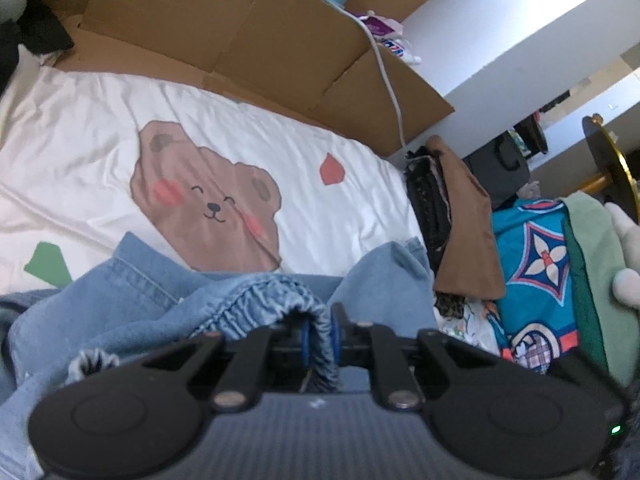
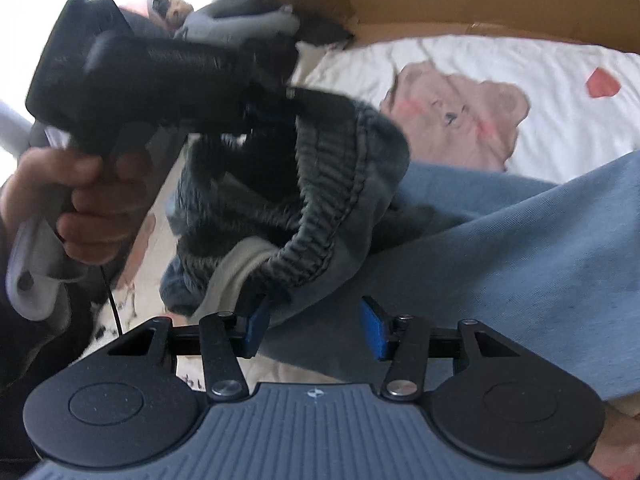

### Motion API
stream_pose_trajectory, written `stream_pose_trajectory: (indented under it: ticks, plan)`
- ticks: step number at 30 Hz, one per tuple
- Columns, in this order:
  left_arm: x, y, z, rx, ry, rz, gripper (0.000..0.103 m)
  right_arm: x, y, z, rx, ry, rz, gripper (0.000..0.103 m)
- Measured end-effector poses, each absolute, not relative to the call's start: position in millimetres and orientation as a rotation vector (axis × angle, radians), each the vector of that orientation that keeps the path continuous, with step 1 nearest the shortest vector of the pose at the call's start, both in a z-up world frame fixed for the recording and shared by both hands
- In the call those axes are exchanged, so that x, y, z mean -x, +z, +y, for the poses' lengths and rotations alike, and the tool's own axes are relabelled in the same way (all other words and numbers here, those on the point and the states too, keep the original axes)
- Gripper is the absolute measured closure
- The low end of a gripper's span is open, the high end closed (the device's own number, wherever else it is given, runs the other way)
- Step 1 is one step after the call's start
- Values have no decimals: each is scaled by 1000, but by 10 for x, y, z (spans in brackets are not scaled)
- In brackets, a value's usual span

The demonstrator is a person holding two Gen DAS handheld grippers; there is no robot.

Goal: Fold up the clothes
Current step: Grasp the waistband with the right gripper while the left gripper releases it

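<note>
A light blue denim garment lies bunched on a white bed sheet printed with a brown bear. My left gripper is shut on the garment's gathered elastic waistband, which passes between its blue pads. In the right wrist view a hand holds the left gripper, which lifts the waistband off the bed. My right gripper is open, its blue pads wide apart, with a fold of the garment hanging between them just below the waistband.
Flattened cardboard leans along the far side of the bed, with a white cable over it. A pile of clothes and a brown garment sit past the bed's right end. Grey cloth lies at the head.
</note>
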State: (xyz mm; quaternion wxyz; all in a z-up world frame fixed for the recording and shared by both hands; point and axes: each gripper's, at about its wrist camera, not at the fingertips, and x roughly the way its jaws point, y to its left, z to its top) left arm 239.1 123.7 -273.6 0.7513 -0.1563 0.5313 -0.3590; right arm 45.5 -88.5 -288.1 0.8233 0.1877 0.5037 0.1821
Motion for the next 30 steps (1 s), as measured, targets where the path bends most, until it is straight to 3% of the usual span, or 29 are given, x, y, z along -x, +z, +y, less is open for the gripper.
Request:
stream_pose_trajectory:
  ticks: [2,3,4,8,16,21,23,24,26,30]
  plan:
    - [-2325,-2733,1341,386,-789,1138,71,-466,-2923,-822,-397,394,1083,48]
    - [-2251,-2700,1420,402,-775,1109,56,-471,-2935,-795,-405,394,1087,48]
    - [-2170,-2662,1502,414,-756,1079,47,-474,-2931,-779,-418,396,1085,47]
    - [-1786,-2509,1839,430,-694,983,36,-486,-2887,-741,-457,400,1057,39]
    - [-1138,-2437,2396,360,-527,963,38,-510,-2853,-685,-540,399,1085,41]
    - [-978,-2611,2581,411,-473,1004,40,-520,-2891,-582,-535,445,1093,64]
    - [-927,-2664,2604,406,-456,1015,40,-533,-2912,-585,-549,450,1091,87]
    - [-894,-2682,2611,394,-449,1016,40,-533,-2900,-584,-549,453,1084,88]
    - [-846,-2708,2615,394,-454,1022,41,-514,-2843,-575,-535,462,1066,103]
    - [-739,-2655,2583,383,-490,1005,41,-514,-2682,-576,-531,479,1035,103]
